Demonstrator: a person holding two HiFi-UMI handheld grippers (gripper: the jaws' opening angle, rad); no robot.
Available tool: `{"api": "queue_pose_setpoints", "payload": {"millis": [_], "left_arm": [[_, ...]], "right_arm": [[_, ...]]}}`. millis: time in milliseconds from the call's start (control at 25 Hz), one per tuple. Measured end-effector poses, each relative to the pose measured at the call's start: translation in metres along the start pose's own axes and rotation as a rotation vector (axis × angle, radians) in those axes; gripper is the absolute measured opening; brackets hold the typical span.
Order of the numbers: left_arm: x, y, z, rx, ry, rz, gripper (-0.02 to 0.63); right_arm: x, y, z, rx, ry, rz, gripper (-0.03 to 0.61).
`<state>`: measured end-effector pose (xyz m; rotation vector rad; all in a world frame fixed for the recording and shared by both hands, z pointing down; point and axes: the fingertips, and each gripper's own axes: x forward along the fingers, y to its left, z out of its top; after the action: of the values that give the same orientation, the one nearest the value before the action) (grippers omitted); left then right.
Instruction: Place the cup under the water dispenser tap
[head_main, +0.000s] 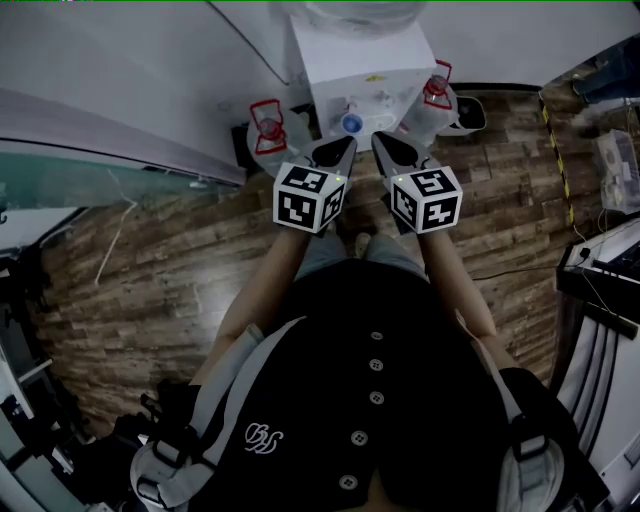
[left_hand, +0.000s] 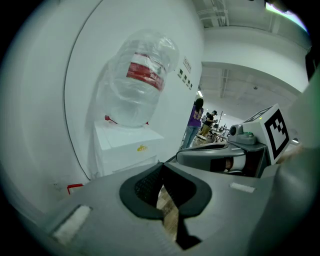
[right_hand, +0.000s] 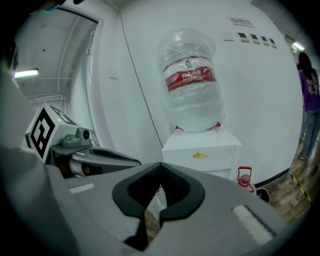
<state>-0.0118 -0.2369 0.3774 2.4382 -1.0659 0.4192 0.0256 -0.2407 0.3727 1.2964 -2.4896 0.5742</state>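
Observation:
A white water dispenser (head_main: 365, 70) stands against the wall with a large clear bottle (right_hand: 192, 80) upside down on top; it also shows in the left gripper view (left_hand: 127, 145). A small blue round part (head_main: 350, 124) sits at its front. I cannot make out a cup in any view. My left gripper (head_main: 340, 148) and right gripper (head_main: 388, 146) hang side by side just in front of the dispenser. Both are shut, with nothing between the pads (left_hand: 150, 187) of the left or the pads (right_hand: 172, 186) of the right.
Clear water jugs with red handles stand on the wooden floor to the left (head_main: 268, 128) and right (head_main: 437, 90) of the dispenser. Yellow-black tape (head_main: 557, 140) and equipment lie at the right. People (left_hand: 195, 120) stand far off down the hall.

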Motion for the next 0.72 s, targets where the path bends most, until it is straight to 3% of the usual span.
{"api": "queue_pose_setpoints", "payload": {"millis": [720], "left_arm": [[-0.005,-0.006,-0.007,-0.021,-0.020,-0.035,0.005]], "right_arm": [[-0.019,0.010,-0.014,0.014,0.009,-0.008,-0.002]]}}
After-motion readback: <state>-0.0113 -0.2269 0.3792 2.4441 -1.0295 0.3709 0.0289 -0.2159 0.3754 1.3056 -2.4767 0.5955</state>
